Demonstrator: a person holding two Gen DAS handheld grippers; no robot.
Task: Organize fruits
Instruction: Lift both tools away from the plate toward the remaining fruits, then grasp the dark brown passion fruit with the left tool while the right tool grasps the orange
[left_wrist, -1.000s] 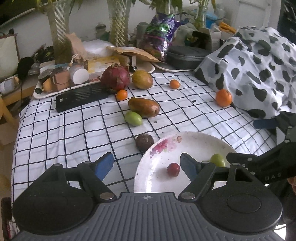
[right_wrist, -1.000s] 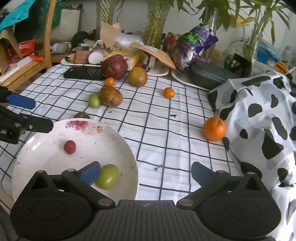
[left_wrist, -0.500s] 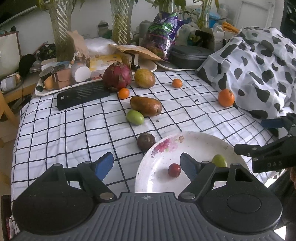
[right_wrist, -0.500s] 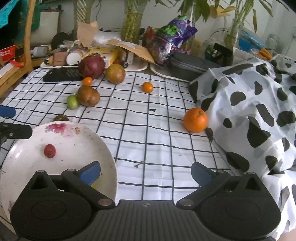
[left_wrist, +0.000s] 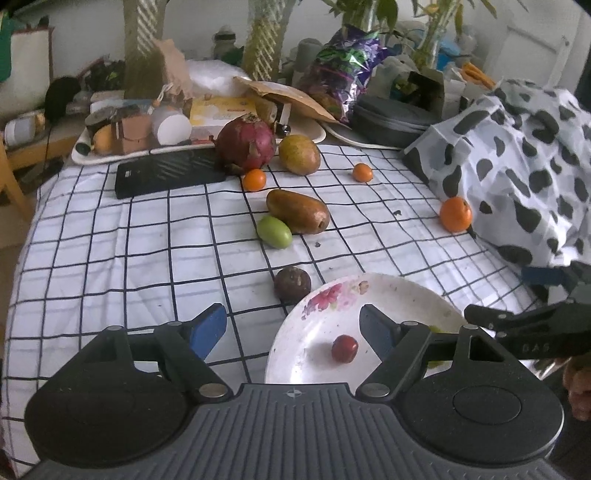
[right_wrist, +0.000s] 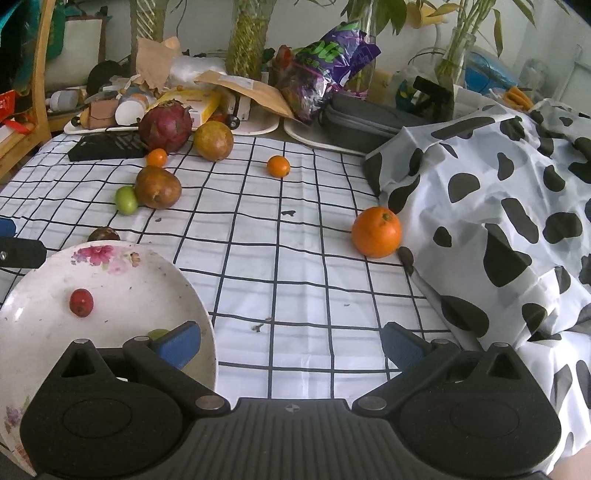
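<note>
A white floral plate (left_wrist: 325, 306) (right_wrist: 122, 280) sits near the front of the checked cloth, holding a small red fruit (left_wrist: 344, 349) (right_wrist: 81, 302) and a green fruit (right_wrist: 159, 333) half hidden behind a finger. My left gripper (left_wrist: 291, 328) is open and empty, its right finger above the plate. My right gripper (right_wrist: 291, 345) is open and empty, its left finger over the plate's rim. On the cloth lie a dark round fruit (left_wrist: 292, 283), a green fruit (left_wrist: 274, 231), a brown mango (left_wrist: 297, 216), a dragon fruit (left_wrist: 245, 142), a yellow mango (left_wrist: 299, 154), two small oranges (left_wrist: 254, 180) (left_wrist: 362, 172) and a big orange (right_wrist: 376, 232).
A cow-patterned cloth (right_wrist: 498, 192) is heaped along the right. At the back stand a black flat box (left_wrist: 166, 173), a cluttered tray (left_wrist: 110, 147), a grey case (left_wrist: 391, 118), a purple bag (left_wrist: 343, 70) and plant vases. A hand (left_wrist: 576, 384) shows at the right edge.
Both views have rolled slightly. The green fruit on the plate has slipped behind the right gripper's left finger. No fruit has moved and both grippers stay open.
</note>
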